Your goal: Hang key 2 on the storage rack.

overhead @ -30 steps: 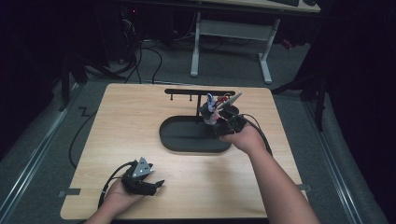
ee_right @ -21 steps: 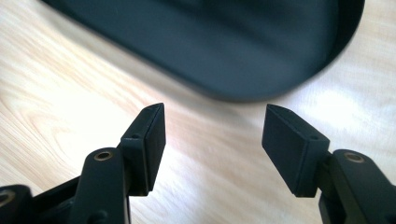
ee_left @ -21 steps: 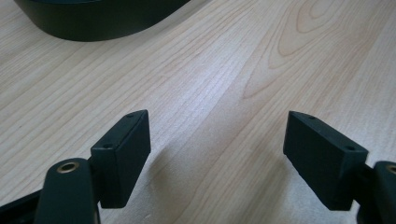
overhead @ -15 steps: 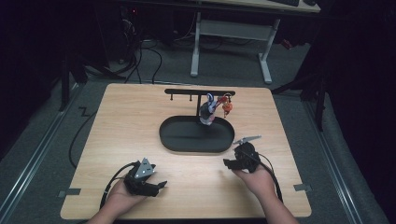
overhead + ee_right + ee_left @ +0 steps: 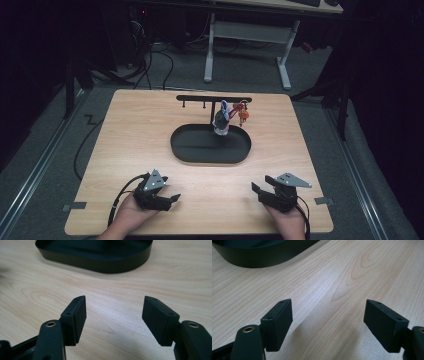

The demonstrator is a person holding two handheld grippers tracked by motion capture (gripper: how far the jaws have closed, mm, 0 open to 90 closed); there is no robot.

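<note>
Landmark: black oval tray [image 5: 187, 150], sitting mid-table on the wooden table [image 5: 130, 130].

Stand: a black T-shaped stand [image 5: 212, 99] rises from the tray's far side, crossbar level. Keychains [image 5: 226, 118] hang from the crossbar's right half, a bluish-grey one and a red-orange one [image 5: 243, 115] just beside it, both above the tray's far edge. Can't tell from this view whether the lower one touches the tray floor.

Left gripper [image 5: 172, 199]: on the near side of the tray, off its left end, well apart from it, low over the table. Jaws spread wide, nothing between them; in the left gripper view it's bare wood in the gap [image 5: 328, 322], tray wall [image 5: 262, 257] at top left.

Right gripper [image 5: 259, 190]: near side of the tray, off its right end, well apart from it. Jaws have just been opening, nothing between them. The right gripper view [image 5: 114, 316] looks straight at the tray's near wall [image 5: 100, 263] across bare wood.

Neither gripper touches the tray, stand or keychains.
</note>
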